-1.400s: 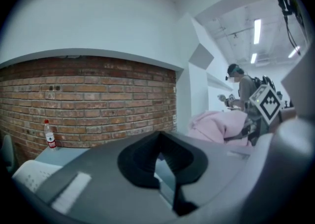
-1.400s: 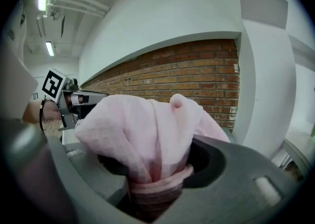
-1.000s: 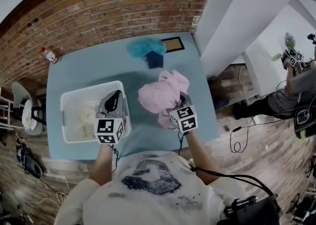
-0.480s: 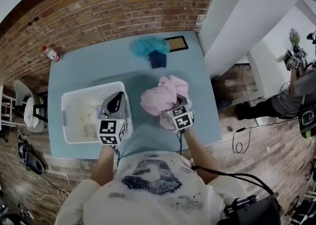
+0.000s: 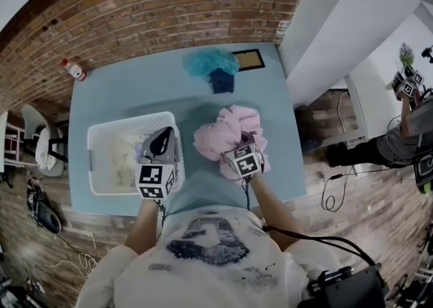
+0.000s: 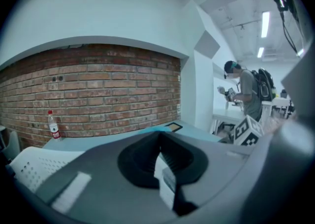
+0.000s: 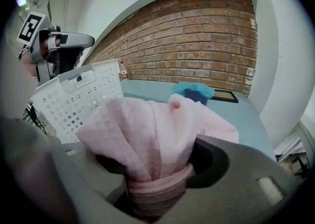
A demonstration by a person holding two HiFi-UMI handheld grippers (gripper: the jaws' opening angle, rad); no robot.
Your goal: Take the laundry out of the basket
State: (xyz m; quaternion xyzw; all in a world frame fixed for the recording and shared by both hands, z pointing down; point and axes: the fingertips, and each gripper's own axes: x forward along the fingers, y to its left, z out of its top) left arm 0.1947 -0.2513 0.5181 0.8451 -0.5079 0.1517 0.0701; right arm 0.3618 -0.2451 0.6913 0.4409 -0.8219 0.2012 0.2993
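A white perforated laundry basket (image 5: pixel 101 139) stands on the left of the blue table (image 5: pixel 122 97), with pale laundry (image 5: pixel 125 161) inside. My left gripper (image 5: pixel 162 139) hovers at the basket's right rim, its jaws together and empty in the left gripper view (image 6: pixel 160 156). To the right of the basket a pink towel (image 5: pixel 233 130) lies bunched on the table. My right gripper (image 5: pixel 238 149) is at its near edge. In the right gripper view (image 7: pixel 157 178) a fold of the pink towel (image 7: pixel 147 124) stands squeezed between the jaws, which have just been opening.
A teal cloth (image 5: pixel 211 63), a dark blue item (image 5: pixel 221 82) and a framed picture (image 5: pixel 249 59) lie at the table's far side. A bottle (image 5: pixel 74 70) stands at the far left corner by the brick wall. Another person (image 5: pixel 413 124) stands off to the right.
My right gripper has come down with the pink towel, which now rests bunched lower on the table. The left gripper has stayed by the basket's rim.
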